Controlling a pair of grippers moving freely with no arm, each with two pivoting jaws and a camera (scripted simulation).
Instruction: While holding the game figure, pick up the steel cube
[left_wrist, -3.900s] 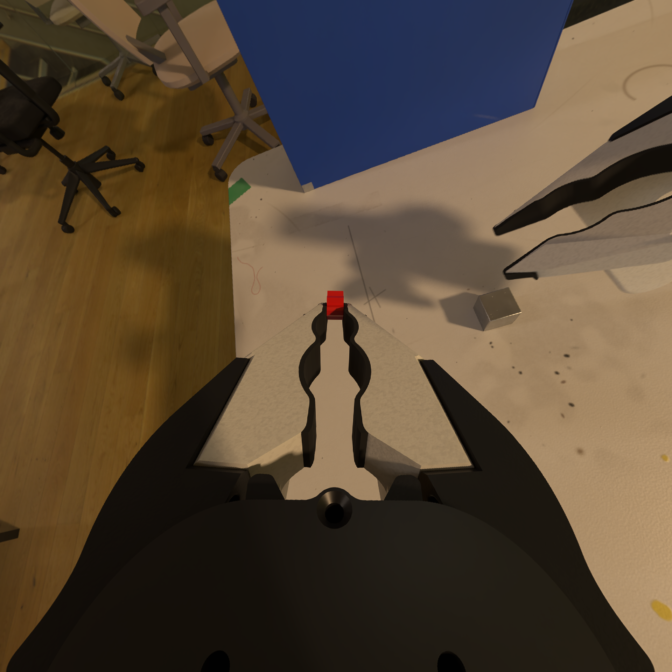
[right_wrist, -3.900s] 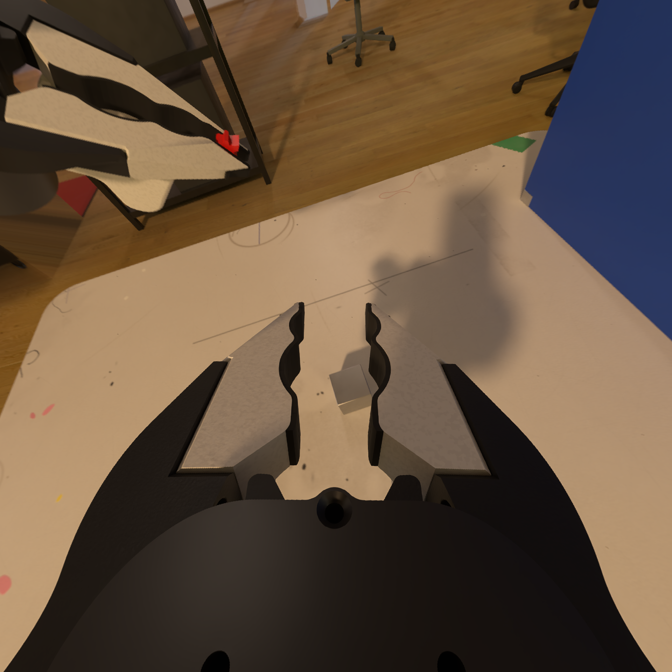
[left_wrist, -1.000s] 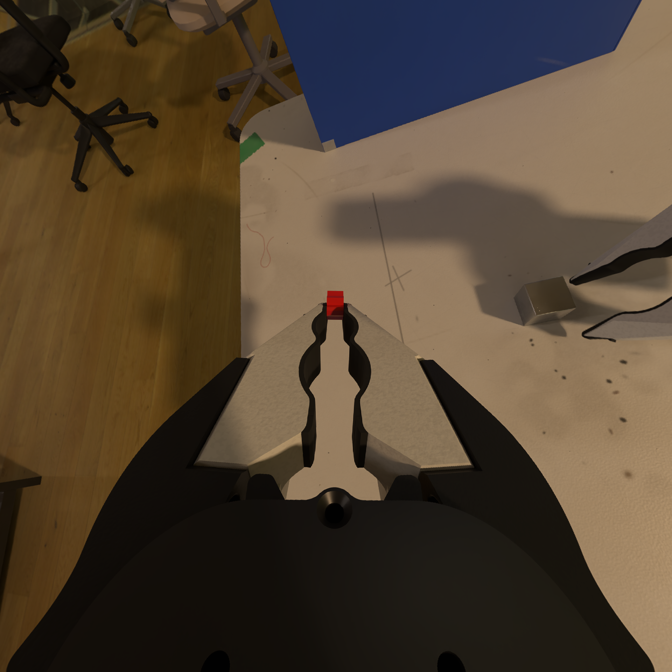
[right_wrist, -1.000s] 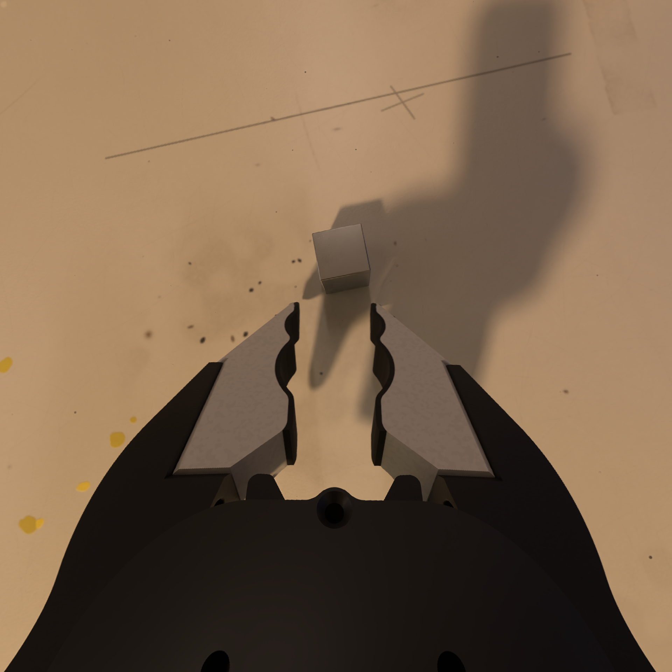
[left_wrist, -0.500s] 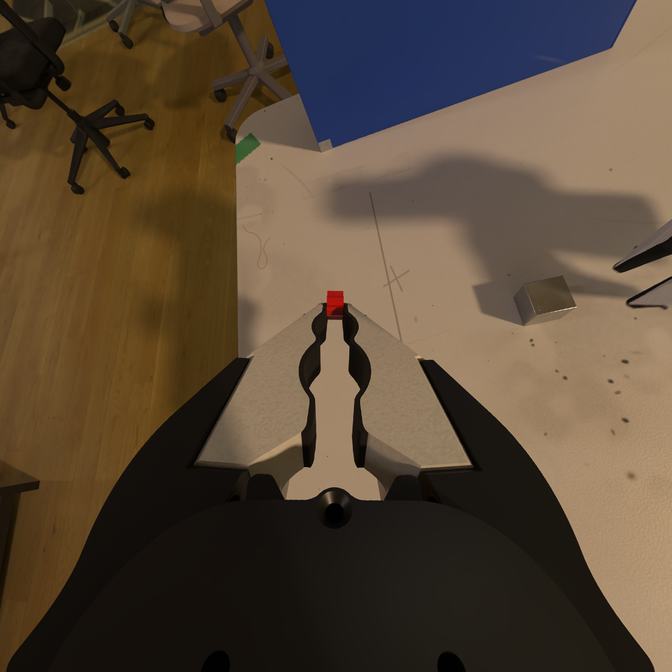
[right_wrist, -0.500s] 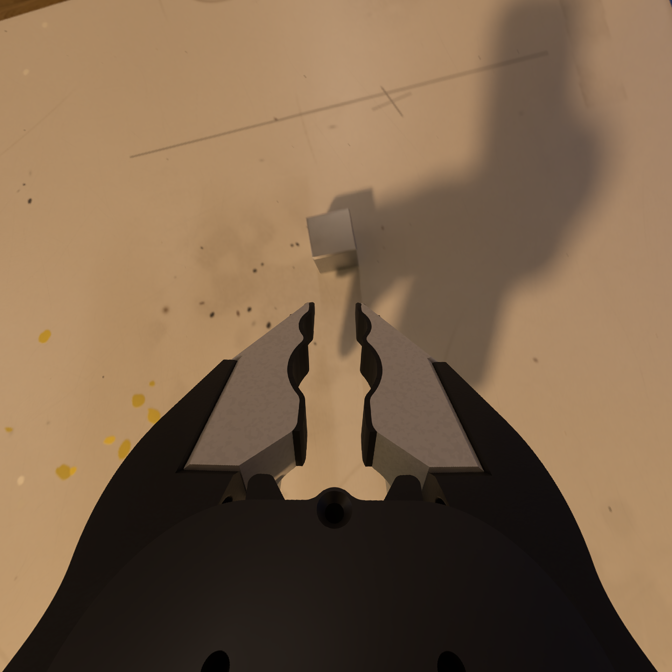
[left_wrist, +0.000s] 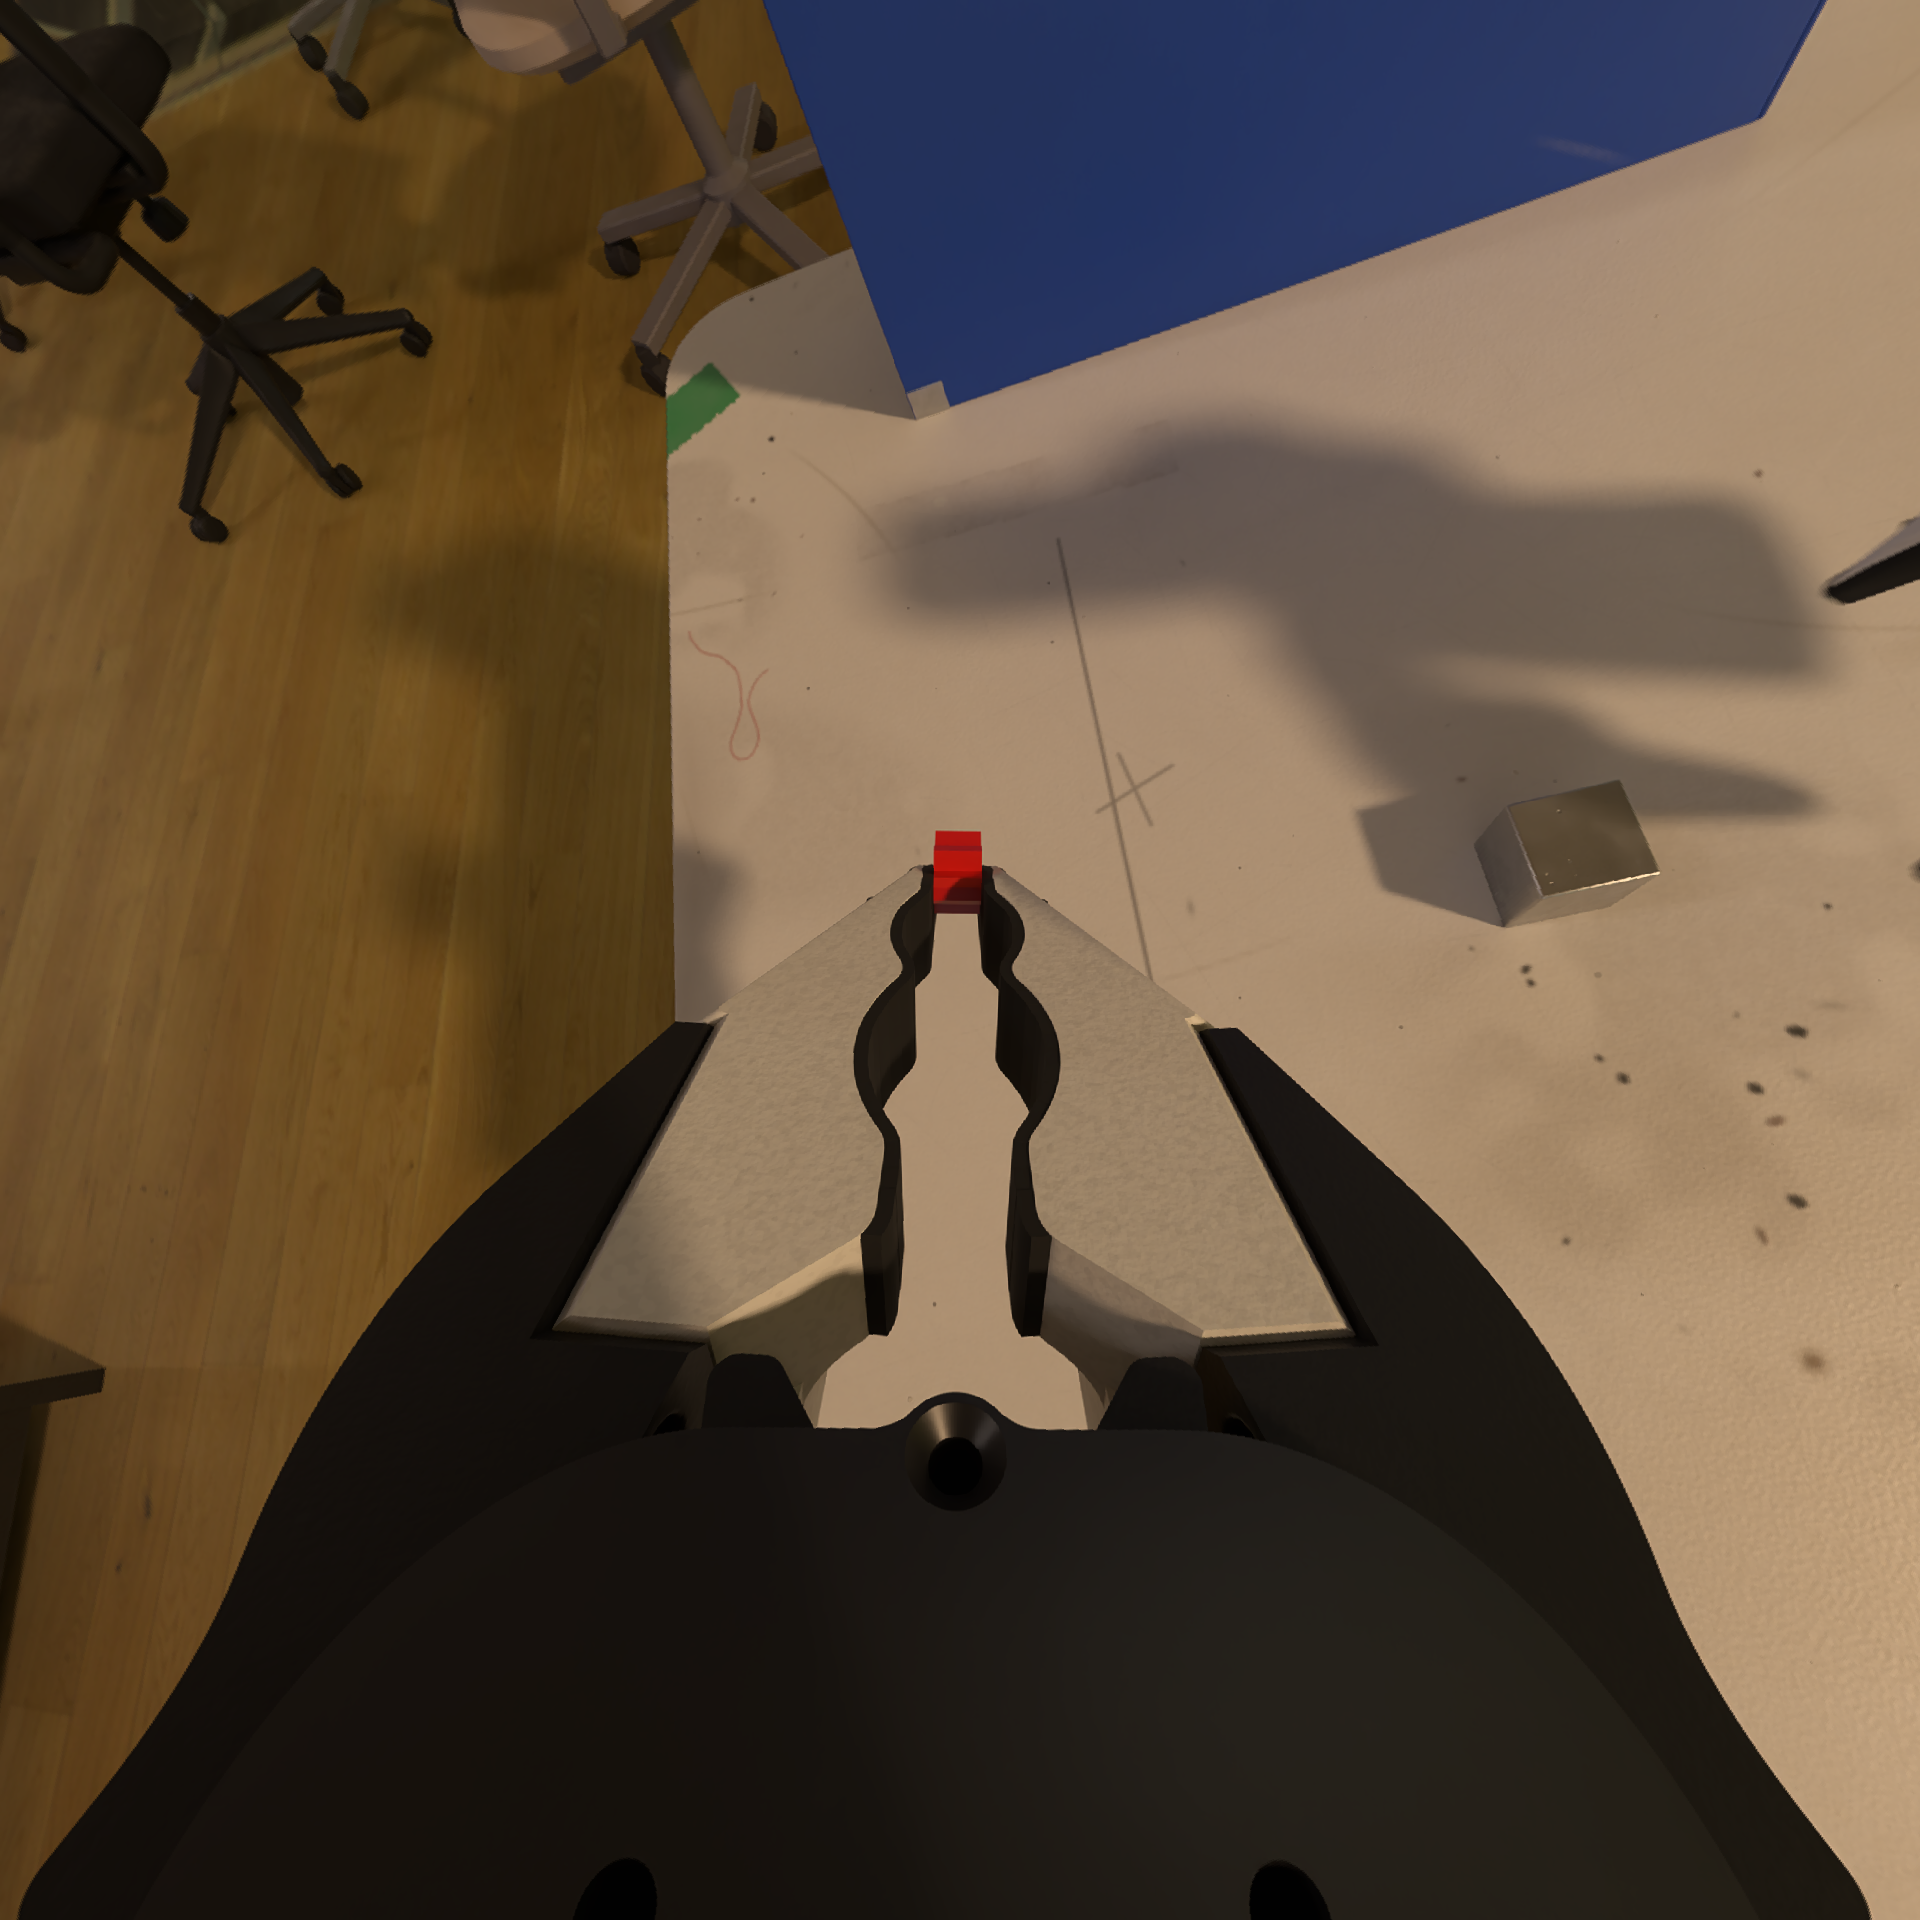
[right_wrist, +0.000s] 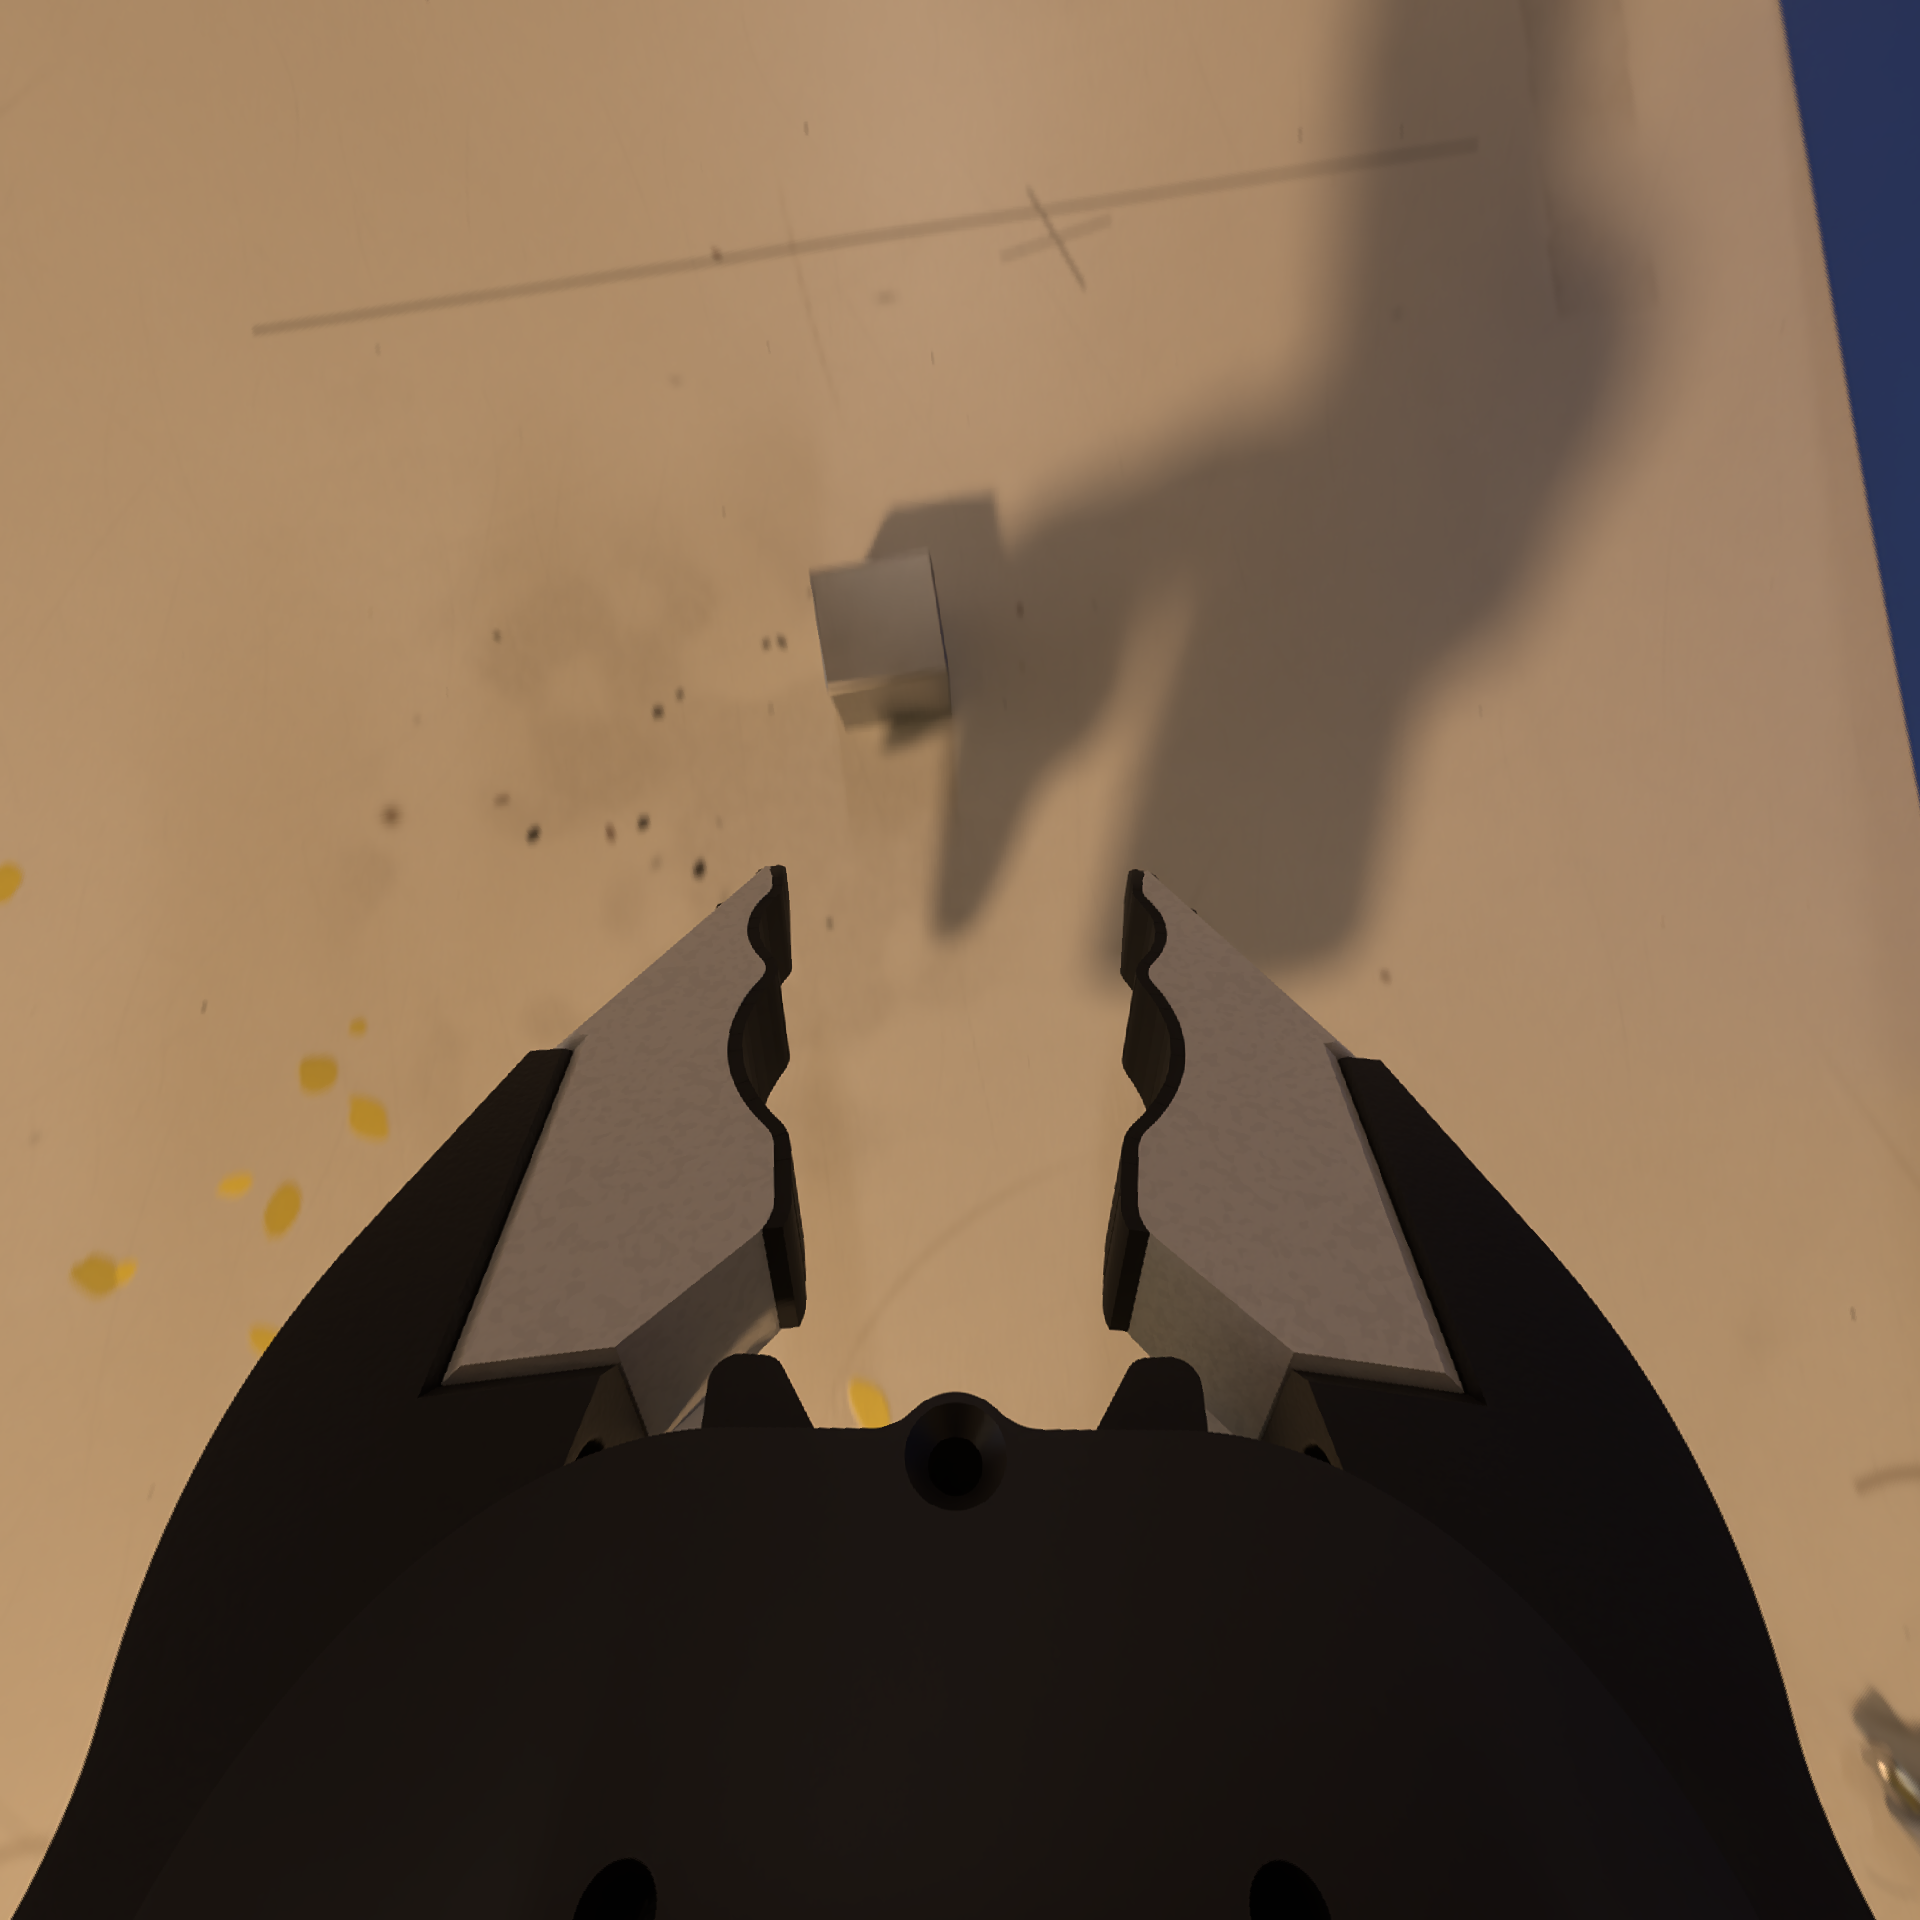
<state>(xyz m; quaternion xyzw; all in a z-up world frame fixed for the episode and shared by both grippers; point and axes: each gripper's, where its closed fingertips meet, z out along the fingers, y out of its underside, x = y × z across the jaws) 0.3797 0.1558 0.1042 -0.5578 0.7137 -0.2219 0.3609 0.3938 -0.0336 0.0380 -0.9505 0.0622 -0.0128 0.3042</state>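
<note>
My left gripper (left_wrist: 957, 883) is shut on a small red game figure (left_wrist: 957, 862), held at its fingertips above the table's left edge. The steel cube (left_wrist: 1567, 852) rests on the beige table to its right. In the right wrist view the same cube (right_wrist: 881, 636) lies on the table ahead of and below my right gripper (right_wrist: 956, 883), slightly left of its centre line. The right gripper is open wide and empty, well above the cube. One tip of the right gripper (left_wrist: 1875, 571) shows at the far right of the left wrist view.
A blue panel (left_wrist: 1195, 156) stands on the table's far side and also shows in the right wrist view (right_wrist: 1870, 312). The table edge (left_wrist: 670, 727) drops to a wooden floor with office chairs (left_wrist: 717, 177). A small metal item (right_wrist: 1896, 1777) lies at the right.
My right gripper has opened wide, after narrowing half a second ago, and has drawn back from the cube. The cube stays on the table. My left gripper keeps holding the figure.
</note>
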